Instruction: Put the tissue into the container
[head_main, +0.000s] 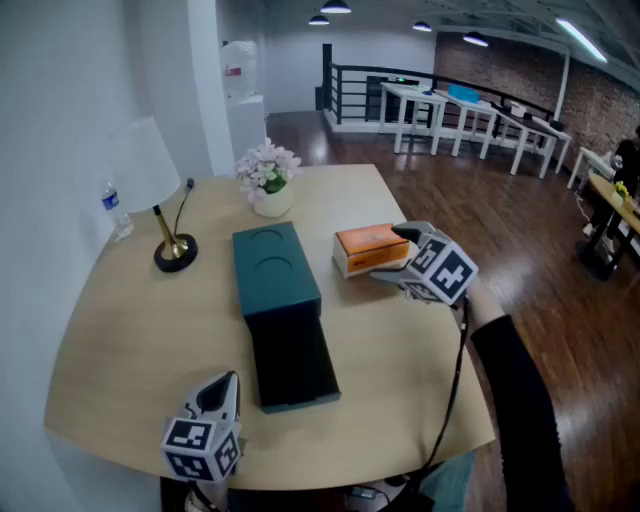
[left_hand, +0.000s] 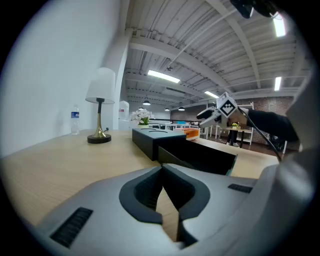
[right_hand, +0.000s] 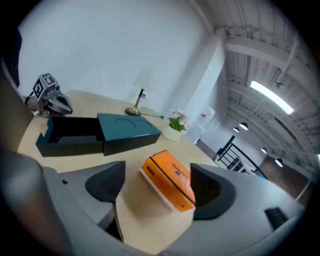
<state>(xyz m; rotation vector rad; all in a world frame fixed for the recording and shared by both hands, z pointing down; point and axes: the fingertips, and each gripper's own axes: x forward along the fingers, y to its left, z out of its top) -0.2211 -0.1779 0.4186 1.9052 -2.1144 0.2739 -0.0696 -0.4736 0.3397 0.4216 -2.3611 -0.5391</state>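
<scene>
Open loft room, brick wall far right, and a rounded wooden surface (head_main: 130, 330) in front of me. On it, far left, stand a lamp (head_main: 160, 200) and a water bottle (head_main: 113, 205), with a pot of flowers (head_main: 268, 175) far centre. The teal container (head_main: 275, 265) sits mid-surface, its drawer (head_main: 292, 365) pulled out toward the near edge.

The orange tissue pack (head_main: 368, 245) lies flat just right of the container, and this looks like the pick-up step. My right gripper (right_hand: 160, 190) straddles the pack with its fingers (right_hand: 105, 182) spread wide, and there is a clear gap on the left side, so it is not yet gripped. My left gripper (left_hand: 163, 172) waits at the near edge beside the drawer, fingers (left_hand: 145, 192) pressed together on nothing.

As I judge it, the next move is to close squarely on the pack's long sides, lift, then carry it left and near to the open drawer.

Hard to read: whether my right-hand finger already touches the pack. The drawer's inside is dark, so I can't tell whether it is empty. From the head view my own gripper covers the pack's right end.
</scene>
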